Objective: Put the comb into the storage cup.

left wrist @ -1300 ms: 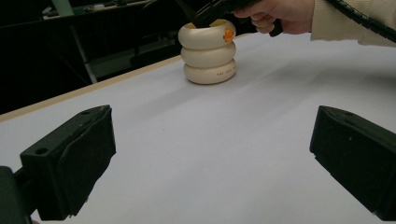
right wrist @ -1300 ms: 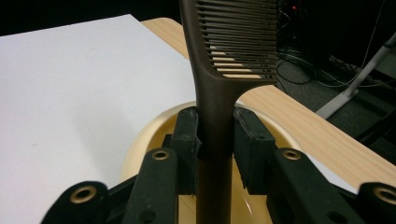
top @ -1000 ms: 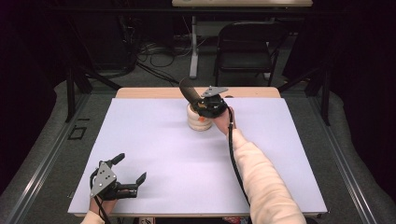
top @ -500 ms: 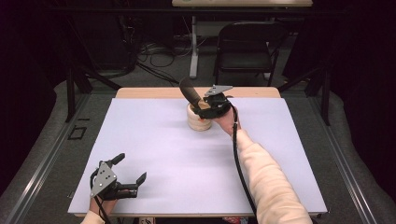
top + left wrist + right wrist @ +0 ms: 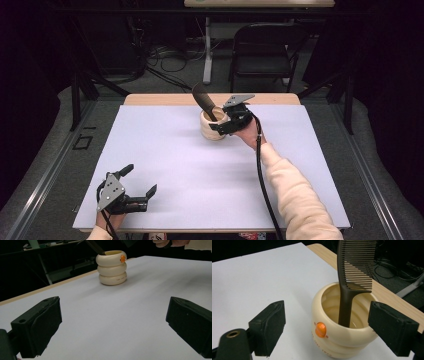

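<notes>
A cream ribbed cup [image 5: 214,127] [image 5: 112,267] [image 5: 342,322] with an orange dot stands at the far middle of the white table. A dark brown comb [image 5: 204,101] [image 5: 354,272] stands handle-down inside it, leaning toward the far left. My right gripper [image 5: 226,124] [image 5: 327,325] is open, its jaws on either side of the cup and not touching the comb. My left gripper [image 5: 139,184] [image 5: 112,322] rests open near the table's front left corner, with nothing between its jaws.
The white sheet [image 5: 200,175] covers the table, with a wooden strip [image 5: 150,99] along the far edge. A black folding chair [image 5: 265,50] and cables on the floor lie beyond the table. Metal rails run along both sides.
The right gripper has drawn back slightly toward the near right of the cup, with the comb left standing in it. The left gripper has stayed put.
</notes>
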{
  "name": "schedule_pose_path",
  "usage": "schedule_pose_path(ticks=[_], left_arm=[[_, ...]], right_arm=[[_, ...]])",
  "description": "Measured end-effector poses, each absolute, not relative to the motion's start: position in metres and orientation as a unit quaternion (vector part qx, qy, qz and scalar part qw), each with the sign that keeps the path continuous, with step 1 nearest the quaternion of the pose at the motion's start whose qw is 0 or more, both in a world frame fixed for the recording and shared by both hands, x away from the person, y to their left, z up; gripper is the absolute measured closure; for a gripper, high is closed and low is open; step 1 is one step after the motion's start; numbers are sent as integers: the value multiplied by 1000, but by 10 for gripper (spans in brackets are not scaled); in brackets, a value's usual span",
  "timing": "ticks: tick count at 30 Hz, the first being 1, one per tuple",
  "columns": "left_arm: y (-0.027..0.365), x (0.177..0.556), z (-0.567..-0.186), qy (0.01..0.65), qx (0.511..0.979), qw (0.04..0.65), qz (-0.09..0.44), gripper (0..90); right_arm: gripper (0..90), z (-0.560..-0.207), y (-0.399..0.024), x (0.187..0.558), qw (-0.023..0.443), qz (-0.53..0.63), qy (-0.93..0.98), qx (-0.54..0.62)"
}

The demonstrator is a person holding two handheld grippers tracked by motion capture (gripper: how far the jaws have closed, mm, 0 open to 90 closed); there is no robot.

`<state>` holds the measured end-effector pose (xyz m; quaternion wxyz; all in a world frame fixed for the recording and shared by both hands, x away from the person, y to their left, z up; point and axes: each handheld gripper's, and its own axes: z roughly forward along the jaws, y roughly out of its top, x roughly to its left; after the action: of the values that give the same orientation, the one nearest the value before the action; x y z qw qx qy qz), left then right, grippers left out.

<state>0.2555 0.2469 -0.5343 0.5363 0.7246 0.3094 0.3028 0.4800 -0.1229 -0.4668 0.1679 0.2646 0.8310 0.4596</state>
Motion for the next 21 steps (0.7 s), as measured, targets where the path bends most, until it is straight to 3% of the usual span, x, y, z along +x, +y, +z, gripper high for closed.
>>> schedule_pose_path(ticks=[21], left_arm=[[244, 258, -534, 308, 725, 539, 301, 3]], right_arm=[[21, -467, -145, 444, 137, 454, 844, 252]])
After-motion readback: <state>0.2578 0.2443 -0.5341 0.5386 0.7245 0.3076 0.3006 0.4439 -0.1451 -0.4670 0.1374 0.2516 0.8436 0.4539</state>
